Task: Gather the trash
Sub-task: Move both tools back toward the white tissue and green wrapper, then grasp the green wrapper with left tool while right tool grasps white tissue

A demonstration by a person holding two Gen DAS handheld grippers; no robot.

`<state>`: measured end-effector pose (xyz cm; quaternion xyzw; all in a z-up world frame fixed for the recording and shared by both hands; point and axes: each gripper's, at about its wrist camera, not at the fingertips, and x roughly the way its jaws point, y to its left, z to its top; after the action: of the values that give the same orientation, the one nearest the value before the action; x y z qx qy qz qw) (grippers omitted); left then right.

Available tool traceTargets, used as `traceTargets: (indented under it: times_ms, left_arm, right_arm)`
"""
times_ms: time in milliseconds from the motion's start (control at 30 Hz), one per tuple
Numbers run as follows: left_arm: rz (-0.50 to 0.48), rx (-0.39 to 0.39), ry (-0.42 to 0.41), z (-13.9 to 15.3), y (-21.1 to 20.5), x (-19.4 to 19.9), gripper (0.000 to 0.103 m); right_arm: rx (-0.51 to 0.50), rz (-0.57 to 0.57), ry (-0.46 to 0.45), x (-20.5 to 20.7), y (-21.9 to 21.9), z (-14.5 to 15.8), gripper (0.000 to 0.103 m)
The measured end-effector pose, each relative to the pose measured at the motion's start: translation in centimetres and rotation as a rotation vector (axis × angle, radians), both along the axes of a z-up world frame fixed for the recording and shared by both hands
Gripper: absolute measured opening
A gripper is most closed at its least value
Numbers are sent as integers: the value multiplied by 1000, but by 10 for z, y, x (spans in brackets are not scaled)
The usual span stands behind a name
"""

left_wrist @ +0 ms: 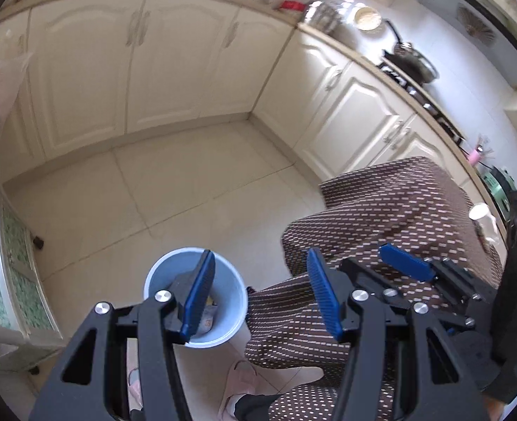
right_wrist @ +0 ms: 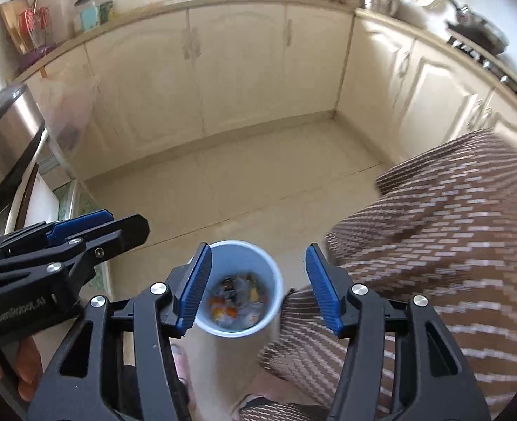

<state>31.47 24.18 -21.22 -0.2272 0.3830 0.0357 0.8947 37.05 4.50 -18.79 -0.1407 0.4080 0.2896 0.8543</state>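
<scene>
left wrist view: looks steeply down along its own blue fingers (left_wrist: 202,298), high above the tiled floor (left_wrist: 188,182).
right wrist view: same downward tilt, from just to the right.
faces: the corner of cream cabinets (right_wrist: 244,70).
shared: light blue bin (right_wrist: 244,287), floor, cabinets, stove counter, patterned trousers (left_wrist: 381,217).
</scene>
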Motion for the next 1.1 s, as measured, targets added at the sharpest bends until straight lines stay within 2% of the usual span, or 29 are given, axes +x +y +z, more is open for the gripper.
traceTargets:
  times_ms: [267,400,533,667,800,933,1000,1100]
  left_arm:
    - [-162,72,-123,71,-91,1,55]
    - [-277,68,-152,94,-153,18,57]
    - [-414,47,-145,106,-232,46,57]
    - [-477,77,-137,111,-297,72,57]
    - [-553,83,-107,109,-356,106,57]
    - [-517,117,-71,101,-383,138,57]
    - [-512,103,-32,92,-396,156,57]
    - [-493,118,-5,82,-401,173,57]
  right_arm:
    - [79,-113,-132,-10,-117,82,60]
    - [97,-215,-170,-3,-186,103,61]
    - [86,-329,-183,8,-252,107,61]
    - [93,-427,-185,19,-314,106,62]
    - [94,-491,-182,34,-350,102,62]
    - [118,-564,-154,48,-384,92,62]
    - [147,-606,-137,61,-403,88,62]
    - [169,-618,-118,70,-412,84,62]
